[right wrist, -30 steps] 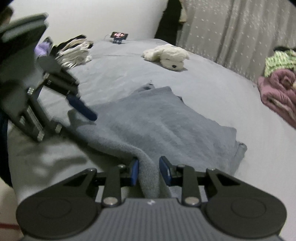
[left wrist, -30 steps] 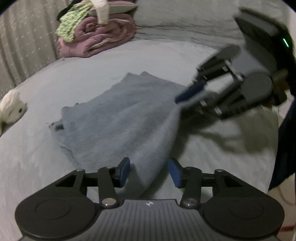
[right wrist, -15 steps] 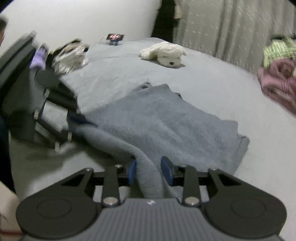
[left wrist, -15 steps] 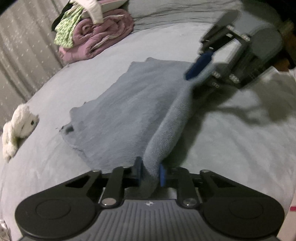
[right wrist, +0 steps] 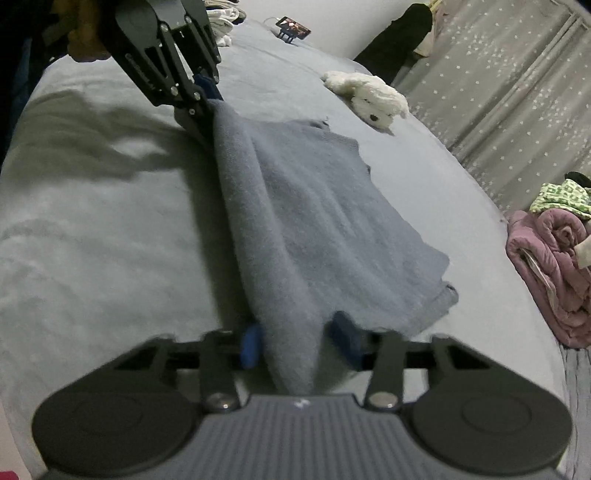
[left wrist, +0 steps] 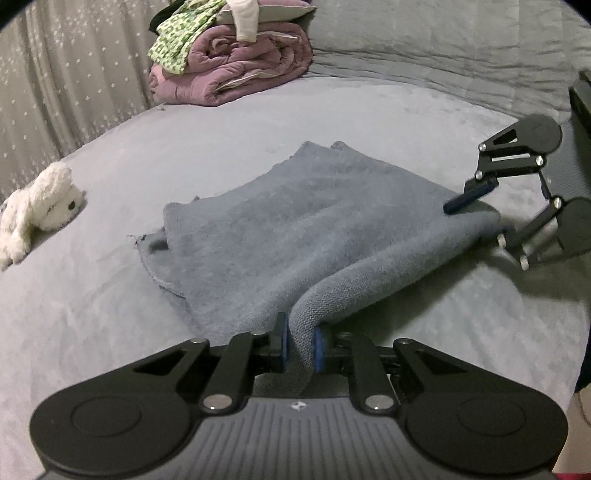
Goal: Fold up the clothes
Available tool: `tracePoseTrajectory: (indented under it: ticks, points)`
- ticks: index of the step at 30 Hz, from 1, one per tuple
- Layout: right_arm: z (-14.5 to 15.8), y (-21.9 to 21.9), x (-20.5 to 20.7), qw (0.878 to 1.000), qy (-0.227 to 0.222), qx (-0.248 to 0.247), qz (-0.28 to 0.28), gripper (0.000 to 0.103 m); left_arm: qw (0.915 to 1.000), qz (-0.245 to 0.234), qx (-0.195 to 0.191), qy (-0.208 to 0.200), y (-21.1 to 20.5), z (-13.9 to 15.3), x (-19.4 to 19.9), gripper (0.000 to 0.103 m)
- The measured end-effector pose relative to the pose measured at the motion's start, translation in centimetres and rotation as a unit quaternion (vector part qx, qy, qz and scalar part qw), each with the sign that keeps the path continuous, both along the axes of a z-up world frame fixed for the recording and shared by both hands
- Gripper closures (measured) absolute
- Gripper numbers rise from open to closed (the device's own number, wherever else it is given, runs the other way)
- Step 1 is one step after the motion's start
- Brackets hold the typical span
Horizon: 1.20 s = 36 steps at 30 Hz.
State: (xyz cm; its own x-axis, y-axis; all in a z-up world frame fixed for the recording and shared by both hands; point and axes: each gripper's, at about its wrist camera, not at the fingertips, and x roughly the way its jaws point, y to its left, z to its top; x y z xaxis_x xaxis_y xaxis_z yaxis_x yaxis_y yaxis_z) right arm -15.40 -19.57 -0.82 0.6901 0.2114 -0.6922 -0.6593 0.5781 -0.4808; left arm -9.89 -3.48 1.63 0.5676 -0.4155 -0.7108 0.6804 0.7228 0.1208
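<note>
A grey-blue sweater (left wrist: pixel 314 221) lies folded on the grey bed (left wrist: pixel 92 332). Its near edge rises as a ridge between my two grippers. My left gripper (left wrist: pixel 299 347) is shut on one end of that ridge, both blue pads pressing the cloth. In the right wrist view the same gripper (right wrist: pixel 207 92) holds the far end of the sweater (right wrist: pixel 314 206). My right gripper (right wrist: pixel 297 343) has the other end between its jaws, which are closing; its blurred pads stand a little off the cloth. From the left wrist view the right gripper (left wrist: pixel 480 218) has its upper pad on the sweater.
A white plush toy (left wrist: pixel 40 206) lies left of the sweater. A rolled purple quilt (left wrist: pixel 236 70) with green-patterned clothes on it sits at the bed's far end. A phone on a stand (right wrist: pixel 293 27) stands at the other end. A starred curtain (left wrist: pixel 55 92) runs along one side.
My left gripper has closed on the sweater's edge. My right gripper has rolled and dropped a little, and its jaws stand wider around the cloth than before.
</note>
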Motion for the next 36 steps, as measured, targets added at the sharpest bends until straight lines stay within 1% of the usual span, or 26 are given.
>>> tracePoseTrajectory:
  ticks: [2, 3, 5, 6, 7, 8, 9, 11, 13, 16, 18, 19, 20, 22, 25, 29, 31, 33, 36]
  points:
    - [0.5, -0.2, -0.2, 1.000, -0.008, -0.001, 0.001, 0.086, 0.9997, -0.013, 0.016, -0.011, -0.3, -0.2, -0.3, 0.087]
    - [0.8, -0.3, -0.2, 1.000, -0.014, -0.001, 0.001, 0.087, 0.9993, -0.021, 0.026, -0.018, -0.5, -0.4, -0.6, 0.084]
    - [1.6, -0.7, -0.3, 1.000, -0.018, 0.012, -0.004, 0.087, 0.9976, -0.038, 0.049, -0.030, -0.8, -0.8, -1.2, 0.082]
    - [2.0, -1.0, -0.3, 1.000, -0.019, 0.020, -0.006, 0.087, 0.9965, -0.046, 0.061, -0.035, -1.0, -1.0, -1.4, 0.076]
    - [2.4, -1.2, -0.3, 0.999, -0.020, 0.029, -0.009, 0.087, 0.9951, -0.054, 0.072, -0.040, -1.1, -1.3, -1.7, 0.066]
    - [2.6, -1.4, -0.3, 0.999, -0.020, 0.034, -0.011, 0.087, 0.9930, -0.059, 0.089, -0.050, -1.3, -1.6, -1.9, 0.064]
    - [2.7, -1.4, -0.3, 0.999, -0.019, 0.034, -0.013, 0.087, 0.9913, -0.063, 0.102, -0.056, -1.4, -1.9, -2.0, 0.064]
    - [2.6, -1.5, -0.3, 0.999, -0.018, 0.031, -0.014, 0.087, 0.9894, -0.067, 0.113, -0.063, -1.2, -2.2, -2.0, 0.062]
    - [2.5, -1.5, -0.2, 0.999, -0.015, 0.032, -0.015, 0.087, 0.9891, -0.069, 0.113, -0.065, -1.0, -2.2, -1.9, 0.061]
    - [2.5, -1.7, -0.1, 0.999, -0.017, 0.034, -0.017, 0.087, 0.9858, -0.084, 0.124, -0.077, -0.6, -2.3, -2.2, 0.061]
    - [2.6, -1.8, -0.1, 0.999, -0.018, 0.037, -0.019, 0.087, 0.9834, -0.093, 0.132, -0.083, -0.4, -2.3, -2.5, 0.064]
    - [2.6, -1.8, 0.0, 0.999, -0.019, 0.035, -0.018, 0.087, 0.9831, -0.094, 0.133, -0.084, -0.3, -2.2, -2.5, 0.070]
    - [2.5, -1.7, 0.1, 0.999, -0.018, 0.033, -0.018, 0.087, 0.9832, -0.094, 0.133, -0.082, -0.1, -2.2, -2.5, 0.073]
    - [2.2, -1.6, 0.3, 0.999, -0.018, 0.028, -0.016, 0.087, 0.9836, -0.094, 0.131, -0.080, 0.1, -2.2, -2.4, 0.081]
    - [2.1, -1.5, 0.2, 0.999, -0.020, 0.023, -0.012, 0.087, 0.9870, -0.086, 0.114, -0.073, 0.5, -1.7, -2.1, 0.088]
    - [3.6, -1.9, -0.3, 0.998, -0.042, 0.055, -0.006, 0.088, 0.9944, -0.054, 0.060, -0.069, 1.5, 0.3, -1.4, 0.091]
    - [4.1, -2.3, -0.5, 0.997, -0.049, 0.060, -0.007, 0.088, 0.9961, -0.043, 0.038, -0.066, 2.1, 1.2, -1.0, 0.092]
    - [4.2, -2.4, -0.5, 0.997, -0.047, 0.055, -0.008, 0.088, 0.9961, -0.051, 0.033, -0.064, 2.4, 1.7, -1.1, 0.092]
    - [3.8, -2.3, -0.8, 0.999, -0.032, 0.039, 0.000, 0.089, 0.9935, -0.081, 0.045, -0.067, 2.2, 1.8, -2.2, 0.093]
